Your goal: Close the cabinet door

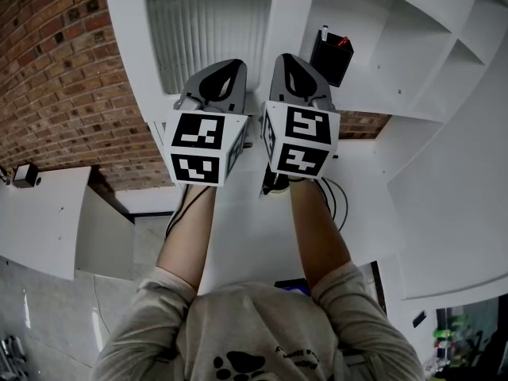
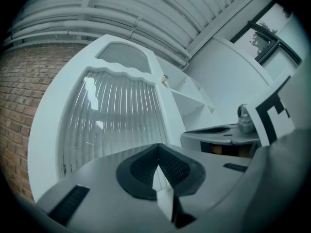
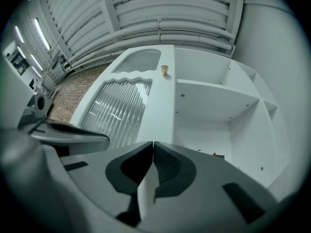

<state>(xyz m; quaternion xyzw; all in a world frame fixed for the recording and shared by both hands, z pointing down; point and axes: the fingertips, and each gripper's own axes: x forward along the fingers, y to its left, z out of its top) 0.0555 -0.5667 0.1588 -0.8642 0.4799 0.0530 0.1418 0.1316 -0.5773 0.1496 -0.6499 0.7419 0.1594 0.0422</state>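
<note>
While in cabinet (image 1: 373, 22), holder (image 1: 331, 60) with pens (image 1: 342, 43).

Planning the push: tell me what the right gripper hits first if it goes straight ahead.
Likely the cabinet door's white frame strip, between its ribbed glass and the open shelves; depth is unclear.

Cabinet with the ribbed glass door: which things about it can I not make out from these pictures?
- Behind the ribbed glass door: in all views, the ribbing blurs whatever is inside.
- Black pen holder: in the head view, its contents are too small to name; in the right gripper view, the right gripper covers most of it.
- Small beige object on the frame: in both gripper views, too small to identify.
</note>
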